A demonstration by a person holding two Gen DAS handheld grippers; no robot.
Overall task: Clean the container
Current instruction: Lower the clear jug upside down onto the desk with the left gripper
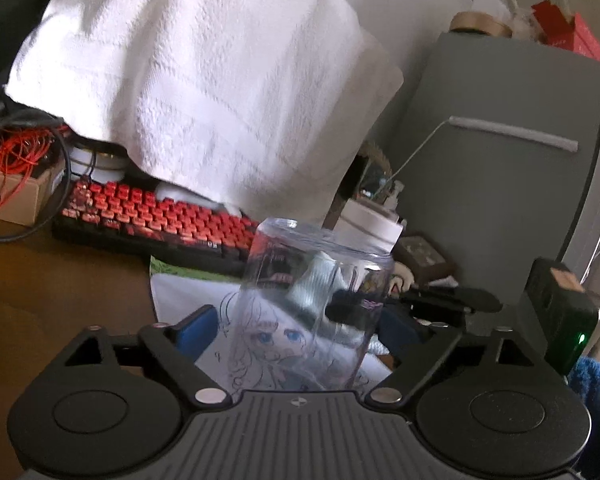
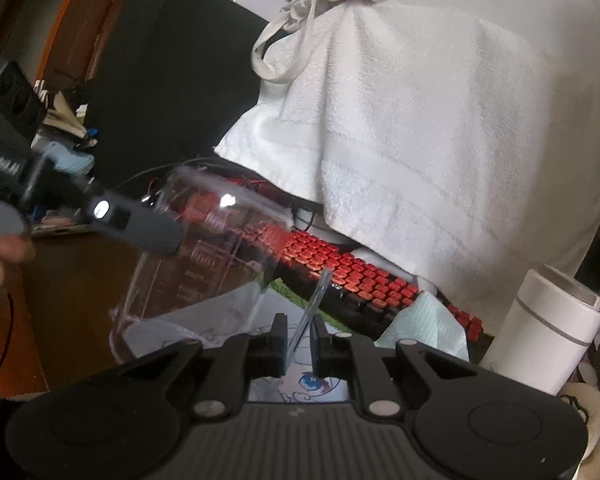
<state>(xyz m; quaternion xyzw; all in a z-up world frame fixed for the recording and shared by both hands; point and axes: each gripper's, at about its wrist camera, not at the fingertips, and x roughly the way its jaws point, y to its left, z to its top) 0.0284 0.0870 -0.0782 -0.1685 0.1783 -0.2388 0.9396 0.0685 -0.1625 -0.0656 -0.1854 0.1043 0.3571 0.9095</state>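
The clear measuring container [image 1: 316,304] is held off the bench between the left tongs [image 1: 300,320], whose blue-padded fingers [image 1: 198,330] close on its sides. Its long axis tips away and leftward, base up, mouth facing the right tongs [image 2: 300,340]. Those stand narrowly parted around a thin clear rod or straw [image 2: 312,308]; motion blur leaves it unclear whether they truly pinch it. A pale-blue cloth [image 2: 428,324] lies by the red keyboard [image 2: 364,276], nearer the right hand.

A container [image 1: 316,304] sits between the left gripper's [image 1: 300,320] fingers, above a printed mat [image 1: 180,300]. Behind lies a keyboard [image 1: 156,216], partly under a towel [image 1: 204,80].
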